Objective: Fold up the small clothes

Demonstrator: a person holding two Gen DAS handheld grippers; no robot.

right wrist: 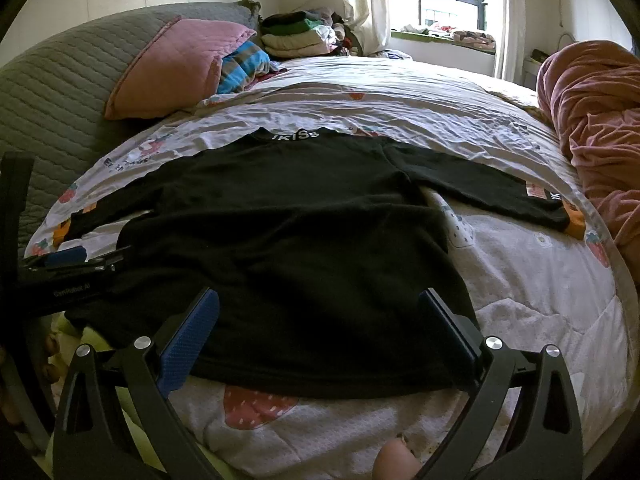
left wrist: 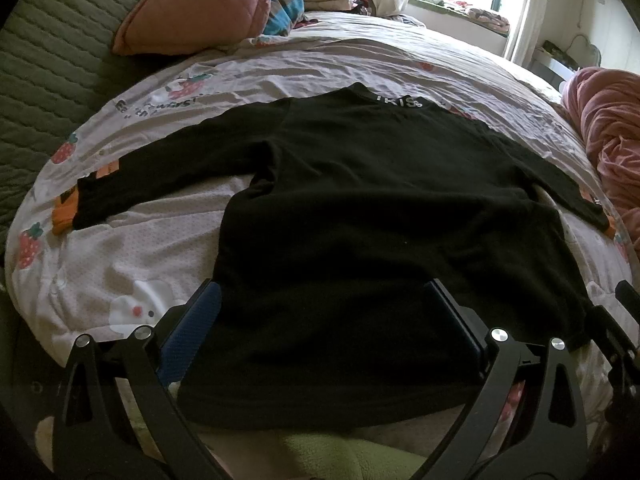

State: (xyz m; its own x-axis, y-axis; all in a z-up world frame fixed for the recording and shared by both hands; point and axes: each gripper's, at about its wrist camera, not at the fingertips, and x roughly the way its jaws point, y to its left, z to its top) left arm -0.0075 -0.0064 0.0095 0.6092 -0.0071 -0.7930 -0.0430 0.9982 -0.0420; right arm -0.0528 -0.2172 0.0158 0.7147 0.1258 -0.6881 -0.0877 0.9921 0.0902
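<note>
Black long-sleeved shirt lies flat, sleeves out, on the strawberry-print bedspread of the bed, hem nearest; left tongs and right tongs both spread wide, empty, poised over the hem; pink pillow at bed head.

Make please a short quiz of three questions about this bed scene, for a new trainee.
1. True or false: the black long-sleeved top lies spread flat on the strawberry-print quilt, both sleeves out.
2. Where does the white lettering sit on the top? A) collar B) hem C) chest
3. Fill in: both the left gripper and the right gripper are ____, at the hem.

Key: 1 true; 2 A; 3 open
</note>
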